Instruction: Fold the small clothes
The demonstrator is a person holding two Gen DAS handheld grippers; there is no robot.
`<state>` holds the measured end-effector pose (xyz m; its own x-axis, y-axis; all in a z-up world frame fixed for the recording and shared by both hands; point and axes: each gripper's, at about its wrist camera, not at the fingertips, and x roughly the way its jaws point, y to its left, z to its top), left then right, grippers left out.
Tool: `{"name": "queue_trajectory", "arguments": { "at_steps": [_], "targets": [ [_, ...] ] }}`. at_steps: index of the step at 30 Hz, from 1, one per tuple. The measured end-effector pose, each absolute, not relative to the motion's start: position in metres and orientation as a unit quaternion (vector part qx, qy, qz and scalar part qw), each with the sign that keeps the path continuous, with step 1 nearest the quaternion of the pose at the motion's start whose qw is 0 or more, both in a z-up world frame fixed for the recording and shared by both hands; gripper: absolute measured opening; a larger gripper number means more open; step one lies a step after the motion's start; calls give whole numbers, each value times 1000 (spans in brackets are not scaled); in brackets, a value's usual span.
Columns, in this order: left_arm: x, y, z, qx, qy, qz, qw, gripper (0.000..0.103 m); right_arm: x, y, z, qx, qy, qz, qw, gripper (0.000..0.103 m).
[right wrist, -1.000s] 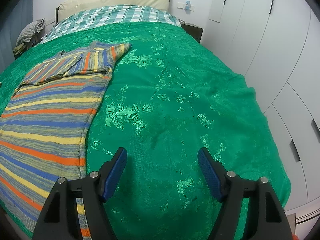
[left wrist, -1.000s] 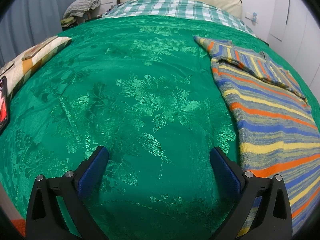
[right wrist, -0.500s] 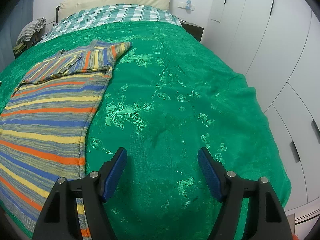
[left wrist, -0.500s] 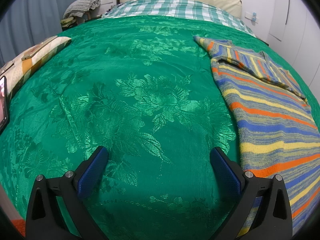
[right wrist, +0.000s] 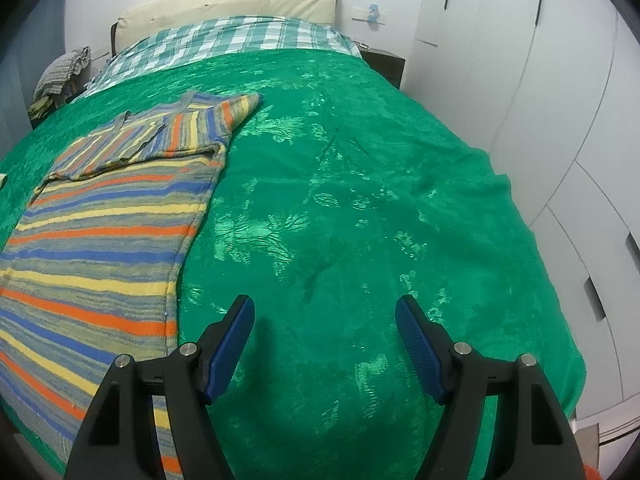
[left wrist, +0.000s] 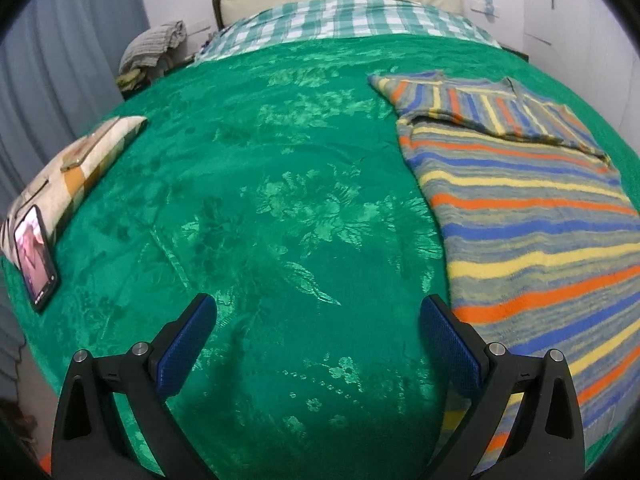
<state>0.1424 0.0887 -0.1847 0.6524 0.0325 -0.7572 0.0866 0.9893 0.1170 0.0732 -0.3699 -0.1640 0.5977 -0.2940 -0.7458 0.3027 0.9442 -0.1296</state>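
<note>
Both grippers, left (left wrist: pixel 318 334) and right (right wrist: pixel 324 336), hover with jaws spread, empty, flanking the sweater (left wrist: pixel 532 220), presumably ready to fold.

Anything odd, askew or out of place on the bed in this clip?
Nothing damaged or spilled. The striped sweater lies flat with its sleeves folded across the top. One stray item: a lit phone leans against a pillow at the bedspread's edge.

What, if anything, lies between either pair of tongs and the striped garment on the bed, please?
Nothing visible: only bare green bedspread separates the right tongs and left tongs from the striped garment. The phone sits well aside.
</note>
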Motion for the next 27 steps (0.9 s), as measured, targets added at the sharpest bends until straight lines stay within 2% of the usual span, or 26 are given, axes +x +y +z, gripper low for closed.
{"name": "queue_trajectory", "arguments": {
  "at_steps": [9, 13, 16, 18, 21, 22, 23, 24, 25, 26, 27],
  "targets": [
    [138, 96, -179, 28, 445, -34, 895, 102, 72, -367, -161, 4, 424, -151, 893, 73],
    [117, 100, -188, -71, 520, -145, 839, 101, 56, -371, -139, 69, 446, -79, 889, 73],
    [98, 87, -202, -68, 555, -172, 811, 99, 43, -374, -142, 154, 501, -8, 851, 73],
    [90, 71, -202, -30, 563, -188, 804, 90, 34, -372, -156, 204, 536, 25, 819, 73],
    [82, 59, -201, 7, 574, -194, 795, 66, 28, -360, -176, 229, 571, 50, 786, 72],
    [80, 58, -202, 8, 578, -195, 792, 44, 28, -354, -182, 221, 579, 54, 783, 71],
    [80, 59, -201, 8, 582, -193, 790, 14, 29, -348, -185, 208, 585, 56, 782, 67],
    [79, 61, -202, 4, 589, -193, 785, 6, 31, -342, -190, 196, 595, 61, 777, 62],
    [80, 63, -201, 0, 590, -193, 784, 5, 33, -336, -196, 187, 609, 72, 768, 40],
    [80, 66, -200, -10, 590, -195, 783, 4, 35, -328, -203, 175, 628, 82, 754, 4],
    [81, 71, -199, -23, 592, -199, 781, 4, 35, -323, -206, 171, 638, 88, 746, 6]
  ]
}}
